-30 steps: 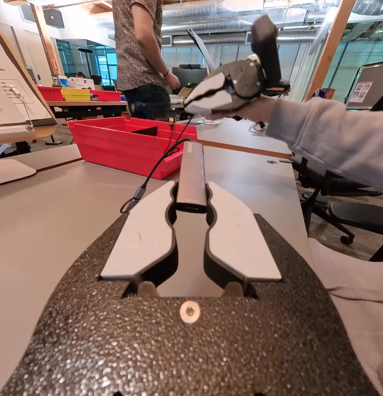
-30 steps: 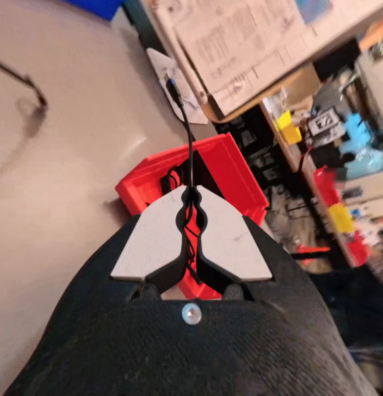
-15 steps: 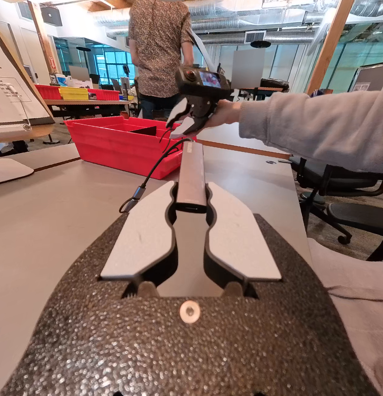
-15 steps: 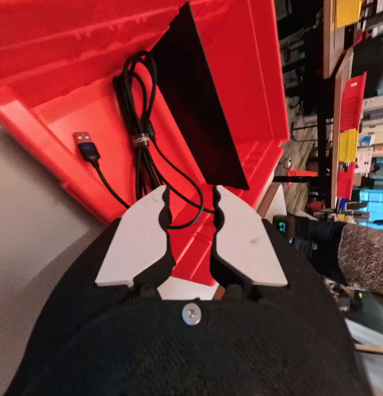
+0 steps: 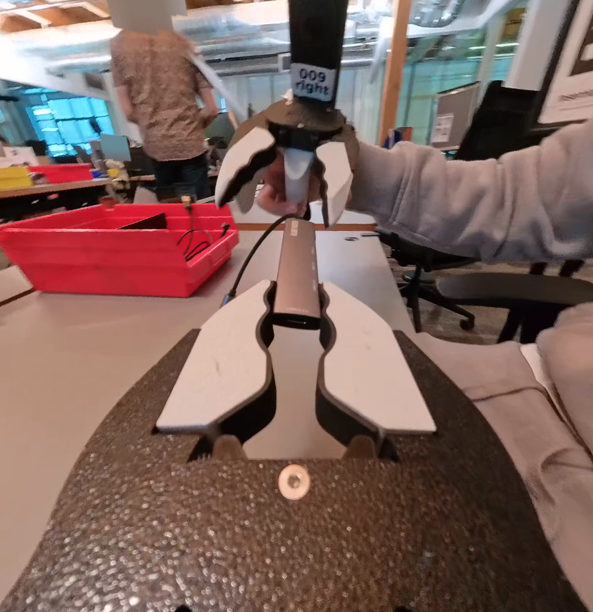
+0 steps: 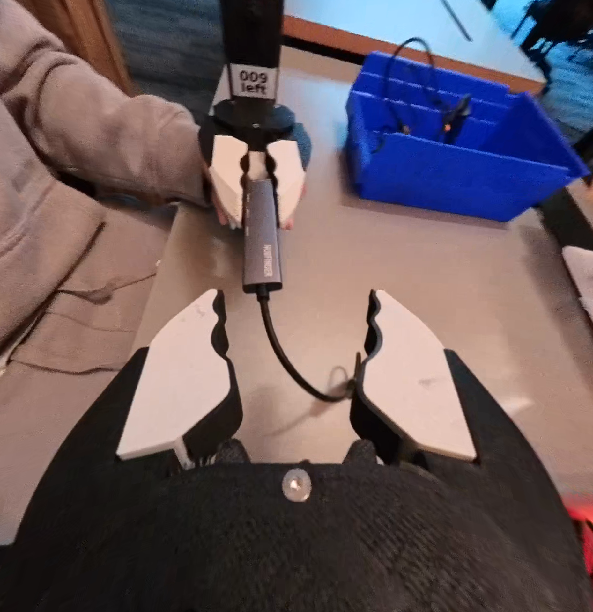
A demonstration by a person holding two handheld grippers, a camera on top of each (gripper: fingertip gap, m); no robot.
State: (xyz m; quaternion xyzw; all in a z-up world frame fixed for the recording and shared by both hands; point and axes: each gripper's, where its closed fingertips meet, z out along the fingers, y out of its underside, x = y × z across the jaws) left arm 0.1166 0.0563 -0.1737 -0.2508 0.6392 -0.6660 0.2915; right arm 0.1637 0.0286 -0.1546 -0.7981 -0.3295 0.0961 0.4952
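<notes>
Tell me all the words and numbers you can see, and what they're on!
I can't repeat writing, only say where it stands.
Right gripper, black handle: white sticker, two short lines.
Left gripper, black handle: white label, two short lines.
Long grey metal hub, clamped in the left gripper: one printed word; tiny marks, unreadable.
White wall poster: blurred.
</notes>
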